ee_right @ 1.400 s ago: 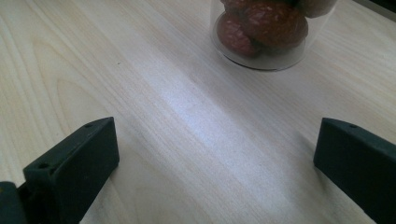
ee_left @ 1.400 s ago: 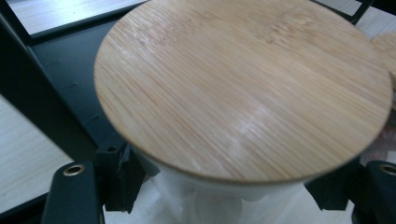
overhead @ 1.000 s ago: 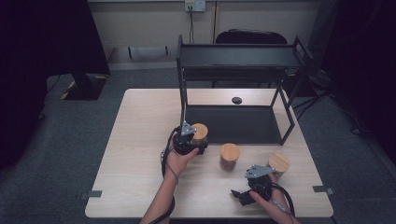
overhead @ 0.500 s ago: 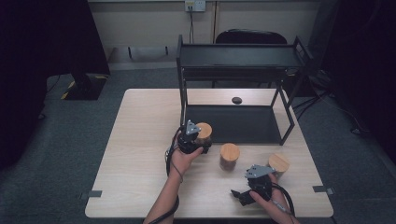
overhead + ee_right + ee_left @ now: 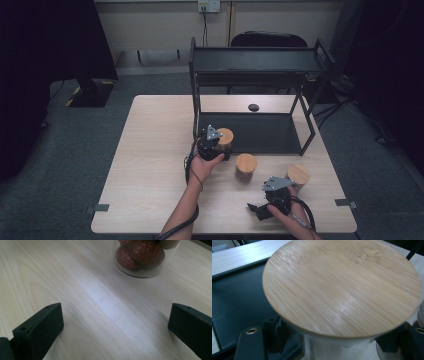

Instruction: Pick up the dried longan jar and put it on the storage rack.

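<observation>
Item: bamboo-lidded jar (image 5: 224, 140), clamped in my left claw (image 5: 218, 145) at the rack's lower shelf (image 5: 270, 132) front edge. Keep upright, slide level. Right claw (image 5: 256, 209): wide open, empty.

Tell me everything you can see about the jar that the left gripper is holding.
The jar is a clear, round container topped with a flat bamboo lid showing fine straight grain. It stands upright, clamped between the jaws of the left gripper, which grip its see-through body just under the lid. It sits at the front edge of the black shelf rack, over the rack's dark bottom tray. Its contents cannot be made out.
</observation>
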Demonstrator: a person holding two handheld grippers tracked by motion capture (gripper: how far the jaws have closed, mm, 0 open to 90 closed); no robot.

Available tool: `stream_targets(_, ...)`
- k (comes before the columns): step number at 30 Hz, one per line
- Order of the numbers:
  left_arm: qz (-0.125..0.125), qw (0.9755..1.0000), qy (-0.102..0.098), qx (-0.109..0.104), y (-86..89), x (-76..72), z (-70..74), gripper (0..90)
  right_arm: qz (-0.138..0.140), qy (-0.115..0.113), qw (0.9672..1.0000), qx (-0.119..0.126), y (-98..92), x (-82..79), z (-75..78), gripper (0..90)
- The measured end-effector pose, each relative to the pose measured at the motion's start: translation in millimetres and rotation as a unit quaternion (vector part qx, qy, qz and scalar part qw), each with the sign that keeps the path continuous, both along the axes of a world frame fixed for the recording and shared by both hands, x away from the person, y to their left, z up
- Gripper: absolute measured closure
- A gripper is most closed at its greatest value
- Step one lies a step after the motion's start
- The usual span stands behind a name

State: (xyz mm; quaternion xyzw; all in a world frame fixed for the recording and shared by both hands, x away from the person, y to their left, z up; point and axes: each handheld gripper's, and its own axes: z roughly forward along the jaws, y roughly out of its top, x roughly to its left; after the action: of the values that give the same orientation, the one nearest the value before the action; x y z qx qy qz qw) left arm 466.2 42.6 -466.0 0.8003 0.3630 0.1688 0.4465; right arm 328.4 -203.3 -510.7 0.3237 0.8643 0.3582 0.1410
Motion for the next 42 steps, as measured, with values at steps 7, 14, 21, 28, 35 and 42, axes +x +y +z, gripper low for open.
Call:
stream_targets(7,0.008,1.0,-0.003,0.0,-9.2,8.3,0.1,25.9,0.0,0.0,1.0,0.0,0.0,0.0,0.0,0.0)
stream_targets(14,0.015,0.9999,-0.003,-0.001,-12.9,13.7,-2.7,25.9,0.0,0.0,1.0,0.0,0.0,0.0,0.0,0.0)
stream_targets(21,0.023,0.9997,-0.003,0.002,-14.8,18.0,-3.2,25.9,0.0,0.0,1.0,0.0,0.0,0.0,0.1,0.0)
stream_targets(28,0.035,0.9994,-0.003,0.007,-16.0,25.5,-2.1,25.9,0.0,0.0,1.0,0.0,0.0,0.0,0.0,0.0)
stream_targets(35,0.048,0.9987,-0.009,0.016,-20.5,34.0,-2.8,26.0,0.0,0.0,1.0,0.0,-0.1,0.0,0.1,0.0)
stream_targets(42,0.064,0.9975,-0.008,0.026,-22.0,41.3,-7.1,25.9,0.0,0.0,1.0,0.0,-0.1,0.0,0.0,0.0)
